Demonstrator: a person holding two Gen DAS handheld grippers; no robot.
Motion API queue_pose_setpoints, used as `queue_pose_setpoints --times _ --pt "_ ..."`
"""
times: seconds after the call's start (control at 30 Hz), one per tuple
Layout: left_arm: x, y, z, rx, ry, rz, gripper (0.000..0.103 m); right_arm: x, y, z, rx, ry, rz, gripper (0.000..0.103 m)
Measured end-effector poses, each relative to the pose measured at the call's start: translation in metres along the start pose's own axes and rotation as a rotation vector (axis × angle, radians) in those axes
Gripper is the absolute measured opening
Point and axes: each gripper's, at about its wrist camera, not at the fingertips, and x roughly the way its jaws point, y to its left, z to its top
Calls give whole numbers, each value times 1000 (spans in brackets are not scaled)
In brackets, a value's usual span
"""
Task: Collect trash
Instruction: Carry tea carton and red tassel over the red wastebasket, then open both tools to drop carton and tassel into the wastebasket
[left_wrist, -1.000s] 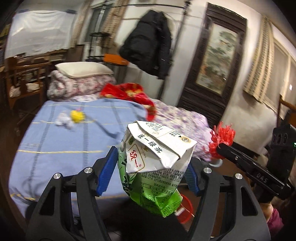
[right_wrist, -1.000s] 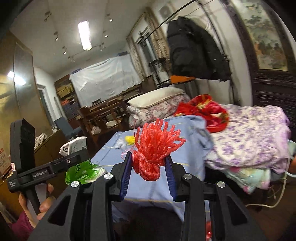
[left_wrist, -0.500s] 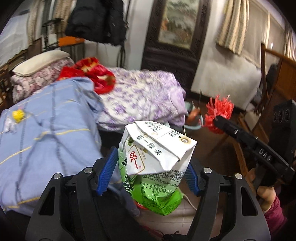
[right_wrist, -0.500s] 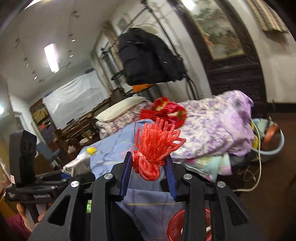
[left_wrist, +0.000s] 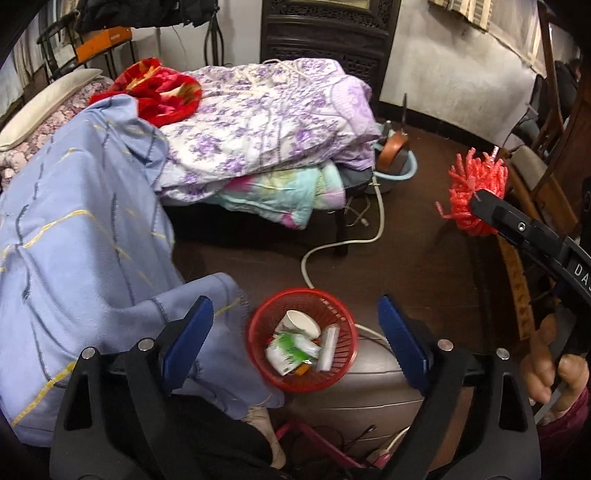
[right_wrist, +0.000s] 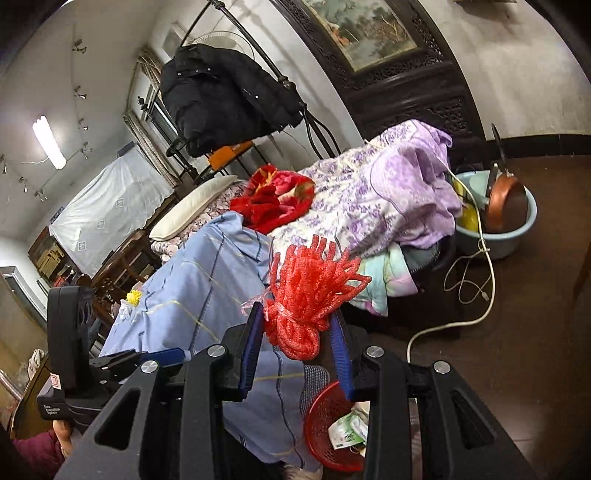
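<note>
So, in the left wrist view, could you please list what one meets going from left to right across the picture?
Blue blanket → red basket holding trash → white cable → red foam net held in the right gripper.

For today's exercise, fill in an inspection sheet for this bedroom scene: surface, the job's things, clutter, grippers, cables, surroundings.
Surface: dark brown floor, bare where visible.
Job's things: red plastic mesh basket holds a green-and-white drink carton and a white paper cup; red foam-net bundle not yet in it.
Clutter: heaped bedding, light blue sheet hanging over the bed edge.
Grippers: left gripper open, empty, its jaws have just been opening above the basket; right gripper shut on the bundle.
Cables: white cord snakes across the floor.
Surroundings: blue basin with a brown pan, black coat hanging.
</note>
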Motion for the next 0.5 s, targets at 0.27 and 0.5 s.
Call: queue_pose_setpoints --times 0.27,0.5 --pt "-38 22 -13 -29 -89 127 95 18 11 -13 -19 69 24 37" --pt "-74 47 -30 -75 -148 199 96 52 35 -41 -97 192 5 37"
